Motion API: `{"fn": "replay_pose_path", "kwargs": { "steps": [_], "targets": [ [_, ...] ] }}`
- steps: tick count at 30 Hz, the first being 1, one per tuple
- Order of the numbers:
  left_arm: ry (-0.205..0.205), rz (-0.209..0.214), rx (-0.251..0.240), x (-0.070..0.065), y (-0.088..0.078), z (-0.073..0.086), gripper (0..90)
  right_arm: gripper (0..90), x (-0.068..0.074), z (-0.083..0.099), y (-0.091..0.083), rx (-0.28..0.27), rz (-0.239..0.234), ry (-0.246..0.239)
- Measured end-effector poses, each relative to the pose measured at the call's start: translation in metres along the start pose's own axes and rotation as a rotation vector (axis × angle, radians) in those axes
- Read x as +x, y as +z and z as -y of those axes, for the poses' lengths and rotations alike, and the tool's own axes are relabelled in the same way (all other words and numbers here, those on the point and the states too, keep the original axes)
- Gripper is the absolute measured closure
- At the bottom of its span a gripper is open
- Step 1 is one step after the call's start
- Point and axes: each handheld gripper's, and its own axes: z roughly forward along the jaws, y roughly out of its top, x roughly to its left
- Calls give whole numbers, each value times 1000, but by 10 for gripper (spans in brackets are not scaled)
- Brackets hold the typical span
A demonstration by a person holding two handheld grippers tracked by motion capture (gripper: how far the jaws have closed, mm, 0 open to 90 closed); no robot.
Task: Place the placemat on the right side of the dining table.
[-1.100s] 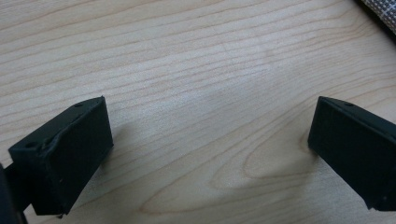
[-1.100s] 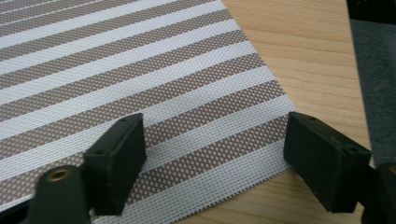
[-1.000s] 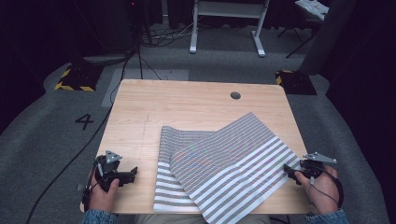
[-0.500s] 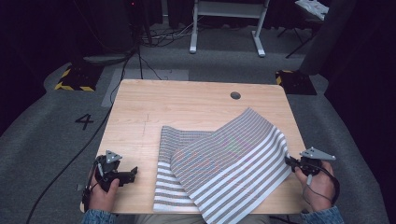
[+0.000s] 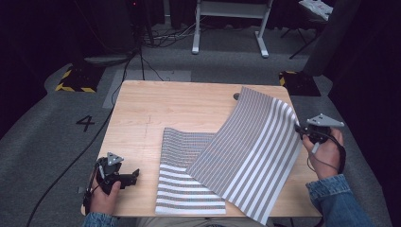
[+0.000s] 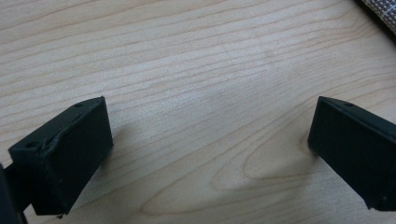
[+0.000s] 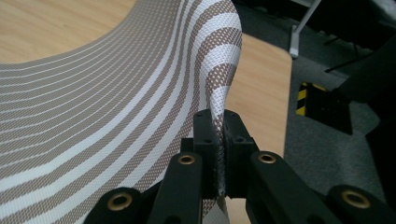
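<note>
Pinching the edge of the striped mat (image 7: 140,93) between its pressed-together jaws, our right gripper (image 5: 302,131) holds that side lifted off the wooden table (image 5: 156,104), past its right edge. The mat's other half lies flat near the front edge. Our left gripper (image 5: 127,177) rests on bare wood left of the mat, jaws spread wide. The raised half hides part of the flat half.

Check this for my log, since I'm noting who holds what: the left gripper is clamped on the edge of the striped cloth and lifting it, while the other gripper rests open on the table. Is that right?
Not quite: the grippers are swapped. The right gripper is clamped on the edge of the striped cloth and lifting it, as the right gripper view shows. The left gripper rests open on the table, its jaws wide apart over bare wood.
</note>
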Motion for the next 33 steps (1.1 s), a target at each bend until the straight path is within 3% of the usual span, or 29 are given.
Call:
{"fn": "replay_pose_path", "kwargs": {
  "steps": [3, 4, 6, 9, 10, 11, 12, 15, 17, 21, 23, 28, 30, 33],
  "targets": [
    [-1, 0, 0, 0, 0, 0, 0, 823, -11, -8, 19, -18, 46, -6],
    [-1, 0, 0, 0, 0, 0, 0, 777, -14, -9, 23, -29, 55, -2],
    [-1, 1, 1, 0, 0, 0, 0, 557, -20, -7, 35, -69, 95, 22],
    [0, 1, 1, 0, 0, 0, 0, 469, -17, -4, 32, -86, 100, 28],
    [0, 2, 1, 0, 0, 0, 0, 430, -9, -3, 27, -91, 65, 31],
    [-1, 2, 0, 0, 0, 0, 0, 430, -9, -3, 27, -91, 65, 31],
    [0, 2, 2, 0, 0, 0, 0, 417, 5, -2, 19, -97, 18, 46],
    [-1, 2, 1, 0, 0, 0, 0, 404, 16, -2, 12, -92, -15, 44],
    [1, 2, 2, 0, 0, 0, 0, 392, 32, -1, 0, -79, -57, 47],
    [0, 6, 0, 0, 1, -1, 0, 387, 69, -2, -21, -45, -125, -12],
    [0, 4, -1, 0, 1, -1, 0, 389, 85, -2, -28, -43, -173, -5],
    [0, 4, -1, 0, 1, -1, 0, 377, 130, 2, -34, 5, -334, 1],
    [0, 6, -1, 0, 1, -1, 0, 377, 137, 4, -34, 11, -352, -3],
    [0, 5, -1, 0, 1, -1, 0, 374, 164, 9, -29, 33, -428, -17]
  ]
}}
